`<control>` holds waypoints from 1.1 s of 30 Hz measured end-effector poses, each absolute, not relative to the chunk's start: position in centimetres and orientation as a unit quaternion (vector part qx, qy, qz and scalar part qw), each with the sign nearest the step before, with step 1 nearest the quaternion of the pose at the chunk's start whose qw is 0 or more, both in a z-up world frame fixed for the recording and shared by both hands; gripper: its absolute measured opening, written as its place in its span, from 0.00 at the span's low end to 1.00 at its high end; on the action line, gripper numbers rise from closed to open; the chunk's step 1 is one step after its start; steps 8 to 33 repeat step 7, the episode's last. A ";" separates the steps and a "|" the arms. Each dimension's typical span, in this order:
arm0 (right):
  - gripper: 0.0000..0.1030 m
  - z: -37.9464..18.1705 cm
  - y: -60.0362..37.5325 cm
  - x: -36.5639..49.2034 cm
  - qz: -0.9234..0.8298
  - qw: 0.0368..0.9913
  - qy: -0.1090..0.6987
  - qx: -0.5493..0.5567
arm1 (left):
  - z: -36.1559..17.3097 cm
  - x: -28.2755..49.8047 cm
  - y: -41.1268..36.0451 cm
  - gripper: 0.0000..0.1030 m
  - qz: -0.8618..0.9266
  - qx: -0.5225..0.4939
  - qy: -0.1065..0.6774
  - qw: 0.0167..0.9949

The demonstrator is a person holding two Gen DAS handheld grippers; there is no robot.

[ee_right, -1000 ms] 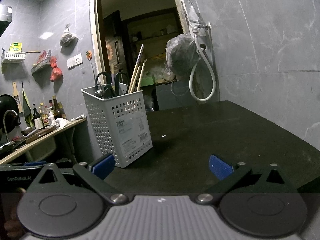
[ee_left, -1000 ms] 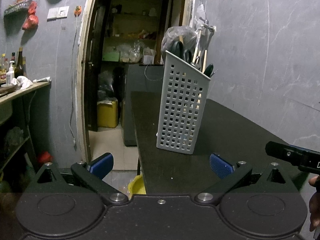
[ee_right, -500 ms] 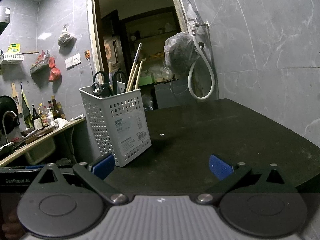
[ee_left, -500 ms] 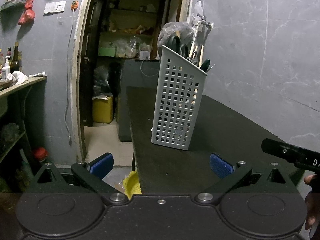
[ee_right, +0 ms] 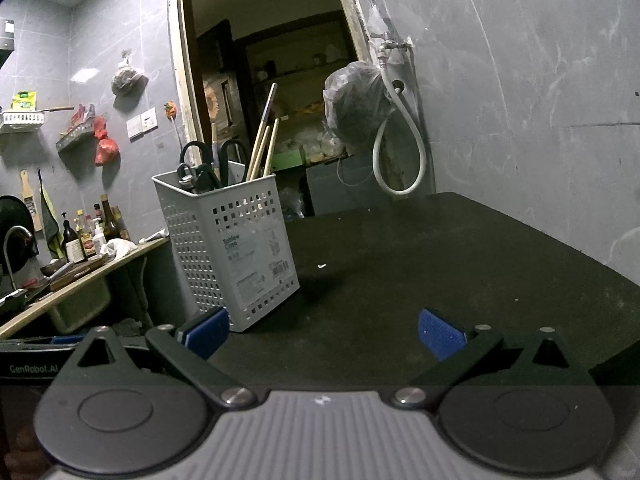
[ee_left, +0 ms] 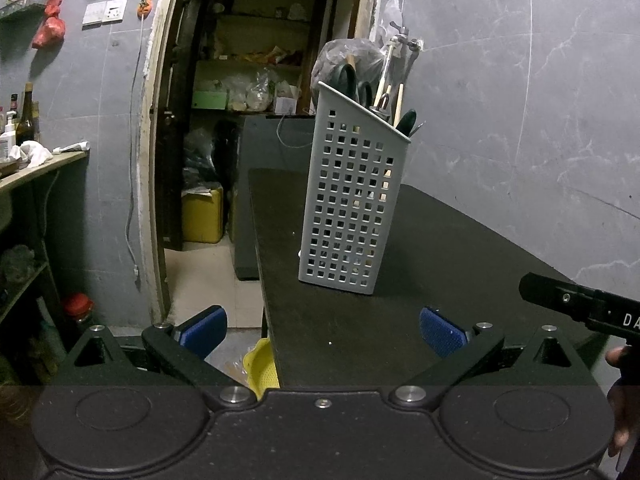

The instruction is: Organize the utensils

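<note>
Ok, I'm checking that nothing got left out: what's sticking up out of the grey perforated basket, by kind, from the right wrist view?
Above the rim of the grey perforated plastic basket:
Large black scissor handle loops: 2
Slanted pale sticks: 3
Thin upright stick: 1
Total: 6. The smaller dark handles at the front corner are too jumbled to count.
</note>
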State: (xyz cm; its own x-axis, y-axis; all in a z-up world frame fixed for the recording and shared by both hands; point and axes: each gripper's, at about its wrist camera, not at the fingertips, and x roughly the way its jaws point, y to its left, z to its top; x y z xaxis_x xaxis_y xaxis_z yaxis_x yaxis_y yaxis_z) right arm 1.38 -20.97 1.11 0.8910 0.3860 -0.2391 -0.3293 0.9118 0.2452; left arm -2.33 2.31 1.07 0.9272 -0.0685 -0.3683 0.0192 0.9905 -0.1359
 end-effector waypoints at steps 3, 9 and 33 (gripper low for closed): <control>1.00 1.1 -21.0 1.4 0.185 0.967 0.144 0.101 | 1.0 -2.3 2.3 0.99 -0.024 -0.065 0.190 0.979; 1.00 1.0 -21.0 1.5 0.185 0.967 0.146 0.101 | 1.0 -2.2 2.3 0.99 -0.026 -0.064 0.191 0.979; 1.00 1.0 -21.0 1.5 0.185 0.967 0.146 0.101 | 1.0 -2.2 2.3 0.99 -0.026 -0.064 0.191 0.979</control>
